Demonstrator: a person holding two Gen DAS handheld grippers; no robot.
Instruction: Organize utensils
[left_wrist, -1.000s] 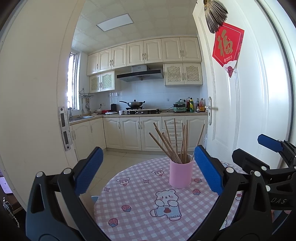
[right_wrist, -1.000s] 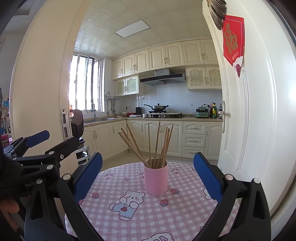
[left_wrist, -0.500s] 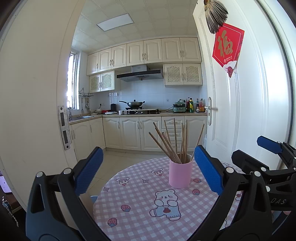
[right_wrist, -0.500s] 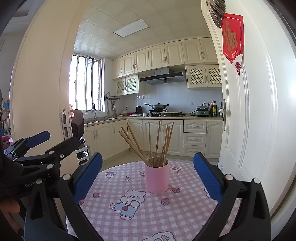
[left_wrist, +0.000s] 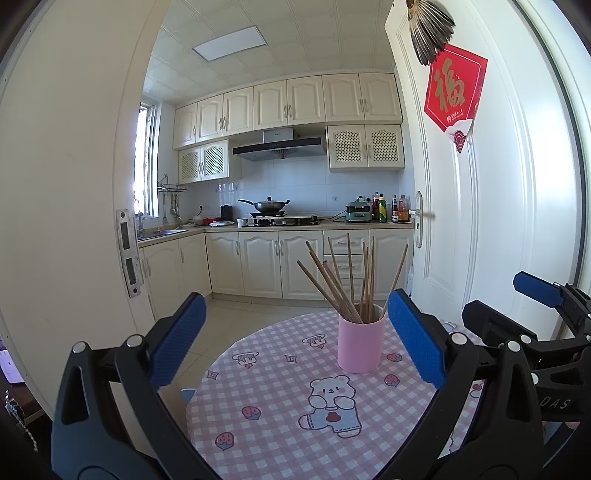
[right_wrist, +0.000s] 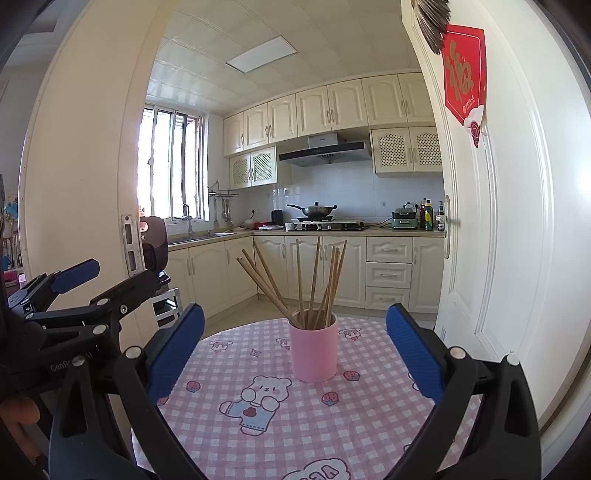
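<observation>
The pink cup (left_wrist: 359, 345) stood upright on the round table (left_wrist: 280, 417), which was covered with a pink checked cloth printed with bears. In the left wrist view the cup sat toward the far right part of the tabletop; in the right wrist view it sat near the centre, closer to the far edge. A bundle of wooden chopsticks (left_wrist: 349, 284) stood in the cup, fanned outward, their upper ends leaning in several directions.

The left gripper (left_wrist: 295, 347) was held above the near edge of the table with its blue pads (left_wrist: 177, 343) spread wide and nothing between them. The right gripper (right_wrist: 295, 349) was likewise spread wide and held nothing; the cup appeared between its pads (right_wrist: 413, 354) but well beyond them, without contact. Each gripper was visible at the side of the other's view.

Behind the table, an open white door (left_wrist: 480, 221) carried a red paper decoration (left_wrist: 452, 92)
</observation>
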